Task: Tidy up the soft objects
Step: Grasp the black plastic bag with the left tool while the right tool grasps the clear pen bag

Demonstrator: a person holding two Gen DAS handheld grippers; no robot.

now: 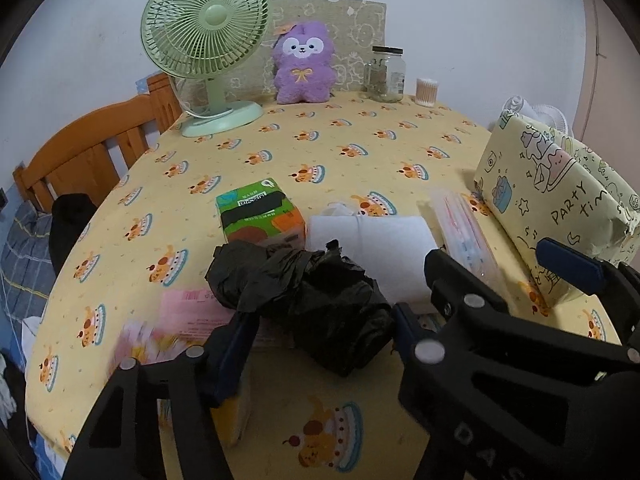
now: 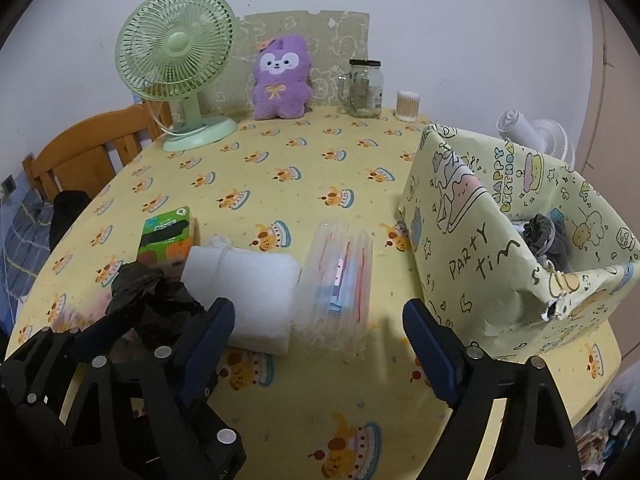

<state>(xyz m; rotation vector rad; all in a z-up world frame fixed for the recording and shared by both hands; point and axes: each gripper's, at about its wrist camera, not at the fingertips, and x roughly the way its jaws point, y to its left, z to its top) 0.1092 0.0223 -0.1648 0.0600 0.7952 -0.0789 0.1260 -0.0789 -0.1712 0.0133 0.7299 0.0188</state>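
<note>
1. Your left gripper (image 1: 324, 334) is around the crumpled black plastic bag (image 1: 308, 292); both pads sit right at the bag's sides, but firm pressing can't be confirmed, so grip unclear.
2. Your right gripper (image 2: 318, 334) is open, nothing pinched; its fingers straddle the near ends of the folded white cloth (image 2: 244, 294) and the clear zip bag (image 2: 338, 288), pads apart from both.
3. Black bag lies at the near-left of the table (image 1: 360, 152), partly on a pink packet (image 1: 188, 312), just in front of the green tissue pack (image 1: 260, 216).
4. White cloth sits between black bag and zip bag, touching or nearly touching each.
5. Paper-wrapped box (image 2: 480, 256) stands open at the right edge of the table, dark grey fabric (image 2: 546, 238) inside.
6. Far edge: green fan (image 1: 204, 44), purple plush (image 1: 302, 64), glass jar (image 1: 386, 74), cotton swab tub (image 1: 427, 91).
7. Wooden bed frame (image 1: 88, 152) left of the table.
</note>
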